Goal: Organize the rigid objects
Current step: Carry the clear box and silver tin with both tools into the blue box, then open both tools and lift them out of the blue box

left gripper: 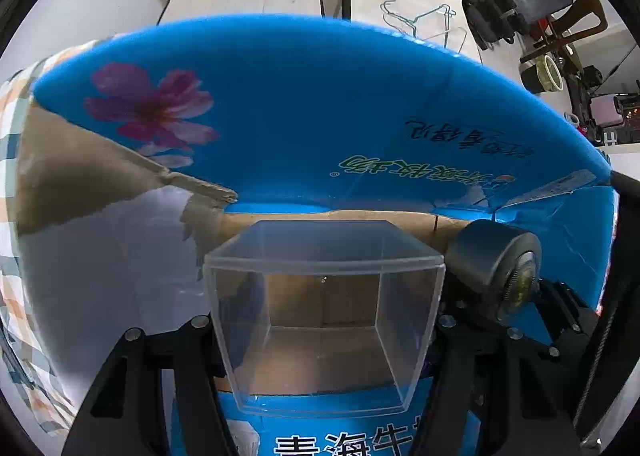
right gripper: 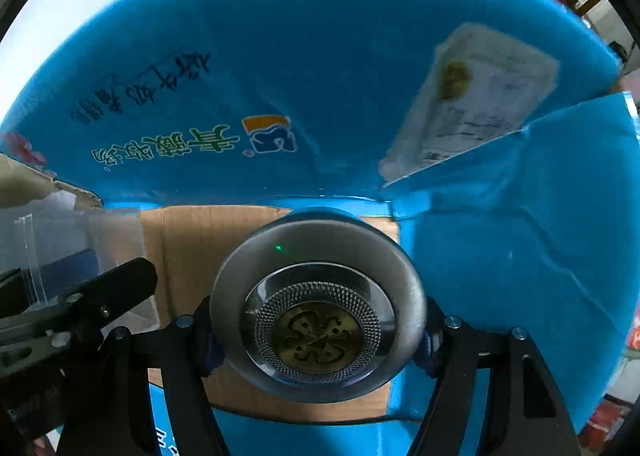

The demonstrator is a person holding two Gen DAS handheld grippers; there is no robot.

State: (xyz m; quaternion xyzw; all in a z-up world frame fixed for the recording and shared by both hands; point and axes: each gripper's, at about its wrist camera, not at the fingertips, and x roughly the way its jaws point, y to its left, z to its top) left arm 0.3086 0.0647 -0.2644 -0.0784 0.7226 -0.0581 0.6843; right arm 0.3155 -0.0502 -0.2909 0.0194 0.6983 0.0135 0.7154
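Note:
My left gripper (left gripper: 324,340) is shut on a clear square plastic container (left gripper: 324,320), held over the open blue cardboard box (left gripper: 320,104). My right gripper (right gripper: 318,336) is shut on a round grey metal tin (right gripper: 318,320) with a brass ornament on its face, also over the box opening. The tin shows at the right in the left wrist view (left gripper: 500,276). The clear container shows at the left in the right wrist view (right gripper: 60,244), with the left gripper (right gripper: 92,304) below it. The box's brown inside (right gripper: 192,240) lies beneath both.
The box's far flap (right gripper: 320,56) stands up behind both objects, with a white shipping label (right gripper: 480,96). A side flap (right gripper: 520,236) lies on the right. A checkered cloth (left gripper: 12,176) is on the left. Wire hangers (left gripper: 420,20) and clutter (left gripper: 540,16) lie on the tiled floor.

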